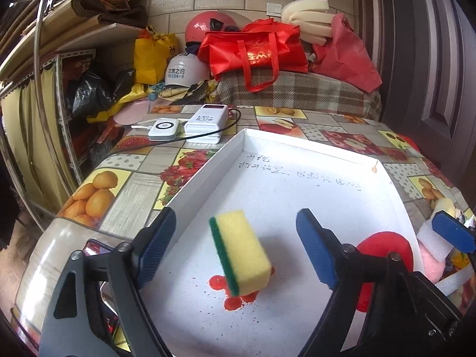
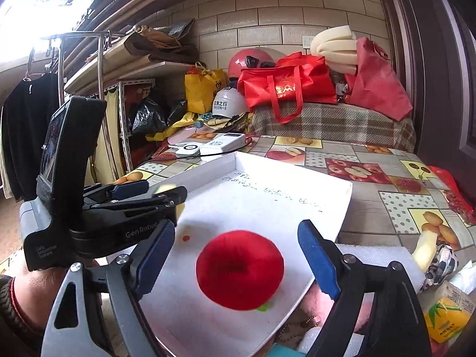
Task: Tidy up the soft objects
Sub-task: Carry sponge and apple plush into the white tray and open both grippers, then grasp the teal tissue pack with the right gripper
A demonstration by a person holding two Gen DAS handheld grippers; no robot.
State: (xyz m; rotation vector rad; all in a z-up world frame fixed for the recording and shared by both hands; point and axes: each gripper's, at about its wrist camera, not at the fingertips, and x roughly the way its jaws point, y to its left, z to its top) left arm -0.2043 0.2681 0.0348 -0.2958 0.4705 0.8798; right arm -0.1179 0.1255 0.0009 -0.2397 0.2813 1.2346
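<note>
The left gripper (image 1: pixel 236 245) is held wide open, nothing gripped, over the near part of the white tray (image 1: pixel 297 139). Between its fingers a yellow-and-green sponge (image 1: pixel 241 255) is seen tilted above the tray floor, seemingly just let go. The right gripper (image 2: pixel 236 263) is likewise spread and empty; a red plush ball (image 2: pixel 239 269) is framed between its fingers near the tray's near right edge. Placing appears in hand; next, more soft items beyond the right edge would be fetched.

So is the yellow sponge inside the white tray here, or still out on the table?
Inside. The sponge sits on the tray floor, tilted, between the open left gripper fingers, which don't touch it.
</note>
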